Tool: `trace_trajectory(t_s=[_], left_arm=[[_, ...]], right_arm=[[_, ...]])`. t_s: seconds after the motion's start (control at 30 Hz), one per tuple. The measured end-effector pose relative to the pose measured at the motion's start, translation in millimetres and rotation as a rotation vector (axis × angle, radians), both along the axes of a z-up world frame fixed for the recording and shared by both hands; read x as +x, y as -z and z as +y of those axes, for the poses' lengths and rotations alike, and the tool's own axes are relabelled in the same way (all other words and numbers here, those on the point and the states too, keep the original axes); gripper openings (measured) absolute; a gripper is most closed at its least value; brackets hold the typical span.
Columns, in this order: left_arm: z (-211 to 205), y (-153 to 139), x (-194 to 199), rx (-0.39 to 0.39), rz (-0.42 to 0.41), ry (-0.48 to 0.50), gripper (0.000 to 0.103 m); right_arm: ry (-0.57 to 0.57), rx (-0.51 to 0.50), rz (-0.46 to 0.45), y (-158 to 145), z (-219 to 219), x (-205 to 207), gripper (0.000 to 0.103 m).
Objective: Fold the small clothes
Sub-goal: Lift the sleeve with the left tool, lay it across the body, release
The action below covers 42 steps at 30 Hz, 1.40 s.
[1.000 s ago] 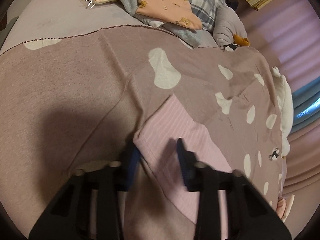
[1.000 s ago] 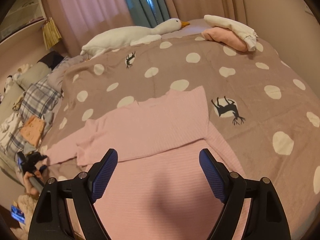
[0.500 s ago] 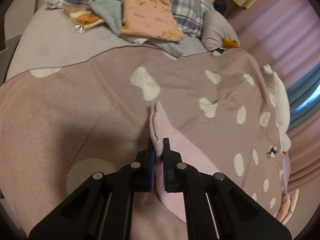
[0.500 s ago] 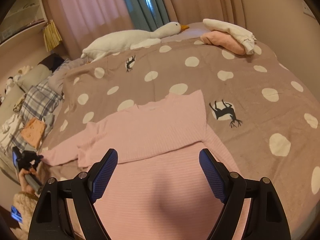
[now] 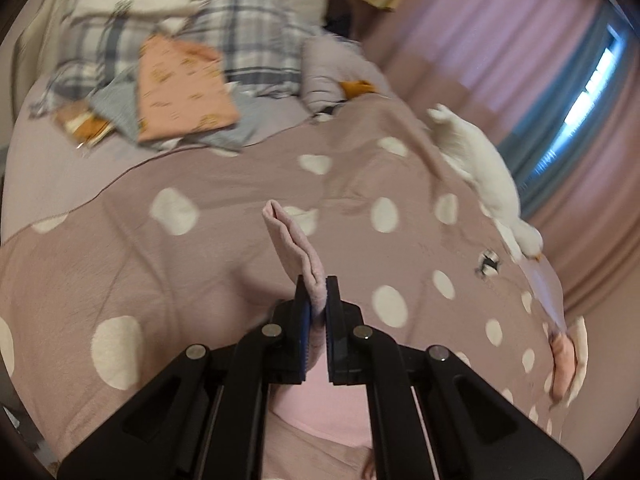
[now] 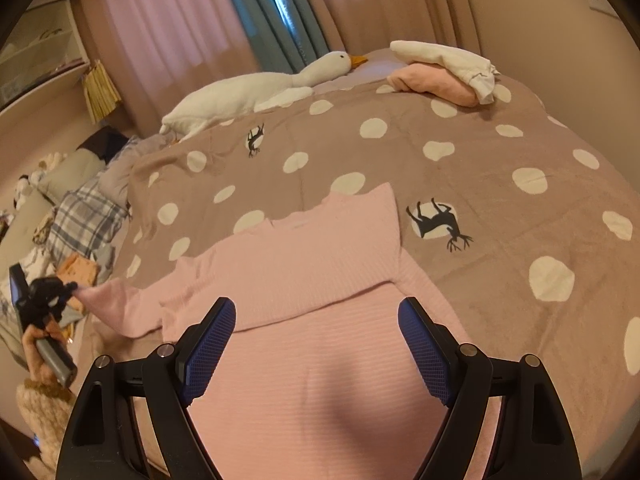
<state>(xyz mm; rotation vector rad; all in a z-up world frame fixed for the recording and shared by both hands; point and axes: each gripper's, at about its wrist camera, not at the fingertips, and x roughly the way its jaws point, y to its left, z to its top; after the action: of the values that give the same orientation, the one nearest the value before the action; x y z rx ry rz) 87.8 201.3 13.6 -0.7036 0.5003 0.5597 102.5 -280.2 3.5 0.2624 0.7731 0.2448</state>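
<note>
A pink ribbed sweater (image 6: 304, 264) lies on the spotted brown blanket (image 6: 500, 152), its upper part folded down over the body. My left gripper (image 5: 317, 292) is shut on the sweater's left sleeve cuff (image 5: 290, 236) and holds it lifted off the blanket. It also shows at the left of the right wrist view (image 6: 74, 290), with the sleeve (image 6: 116, 304) stretched from it. My right gripper (image 6: 316, 340) is open and empty, hovering over the sweater's lower body.
A white plush goose (image 6: 256, 88) lies along the far edge. Folded pink and white clothes (image 6: 444, 68) sit at the far right corner. A pile of plaid, orange and grey garments (image 5: 176, 80) lies by the pillows. Curtains (image 5: 540, 60) hang behind the bed.
My left gripper closed on the sleeve cuff, then lifted and pulled it away from the blanket. My right gripper stayed open over the sweater's body.
</note>
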Motion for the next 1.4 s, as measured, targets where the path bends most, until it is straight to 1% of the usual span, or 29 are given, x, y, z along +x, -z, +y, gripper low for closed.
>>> trace_trajectory(t_s=[0.13, 0.27, 0.43, 0.5, 0.6, 0.73, 0.83, 0.9, 0.97, 1.07, 1.23, 1.4], left_arm=[[-31, -12, 14, 0.042, -0.002, 0.088, 0.005], [-65, -18, 31, 0.075, 0.012, 0.182, 0.005], [-107, -18, 48, 0.117, 0.039, 0.288, 0.006], [-124, -14, 55, 0.125, 0.055, 0.338, 0.006], [-148, -5, 65, 0.136, 0.088, 0.400, 0.006], [-177, 12, 77, 0.126, 0.129, 0.482, 0.006], [-198, 30, 83, 0.126, 0.181, 0.534, 0.006], [-211, 45, 86, 0.104, 0.212, 0.573, 0.006], [-222, 58, 90, 0.098, 0.246, 0.601, 0.006], [-235, 75, 94, 0.094, 0.291, 0.627, 0.006], [-244, 97, 102, 0.071, 0.356, 0.663, 0.008], [-244, 112, 102, 0.035, 0.392, 0.676, 0.010]], right_arm=[[0.010, 0.010, -0.006, -1, -6, -3, 0.083], [0.024, 0.022, -0.006, 0, -11, -4, 0.083], [0.034, 0.027, -0.006, 1, -17, -6, 0.083], [0.041, 0.031, -0.004, 2, -19, -7, 0.083], [0.051, 0.036, 0.003, 4, -23, -7, 0.083], [0.058, 0.043, 0.009, 5, -27, -8, 0.083], [0.061, 0.043, 0.012, 7, -29, -8, 0.083], [0.063, 0.044, 0.016, 8, -30, -7, 0.083], [0.063, 0.044, 0.023, 10, -30, -6, 0.083], [0.063, 0.044, 0.034, 13, -31, -5, 0.083], [0.068, 0.045, 0.047, 17, -34, -4, 0.083], [0.070, 0.048, 0.068, 23, -35, -1, 0.083]])
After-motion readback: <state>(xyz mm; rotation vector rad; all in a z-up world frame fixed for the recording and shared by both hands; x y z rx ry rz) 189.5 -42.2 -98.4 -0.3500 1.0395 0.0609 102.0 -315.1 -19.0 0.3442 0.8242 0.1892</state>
